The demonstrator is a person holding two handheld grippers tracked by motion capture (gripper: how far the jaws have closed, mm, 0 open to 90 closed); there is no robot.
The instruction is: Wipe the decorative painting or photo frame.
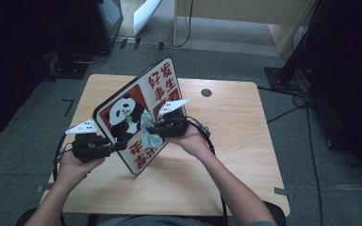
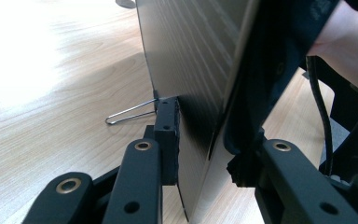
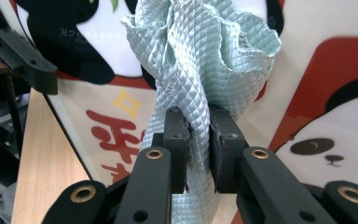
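Left gripper [image 1: 118, 146] clamps panda board [image 1: 139, 110] by edge, propping it tilted on counter [image 1: 235, 141], likely steadying for wiping. Right gripper [image 3: 198, 140] pinches bunched green cloth [image 3: 200, 60] against printed face. Wire stand [image 2: 130, 113] behind board.

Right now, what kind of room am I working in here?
Probably a lab or recording workspace, not a home: a small wooden table stands on grey carpet, loose cables trail across the floor, and dark stand bases sit around it.
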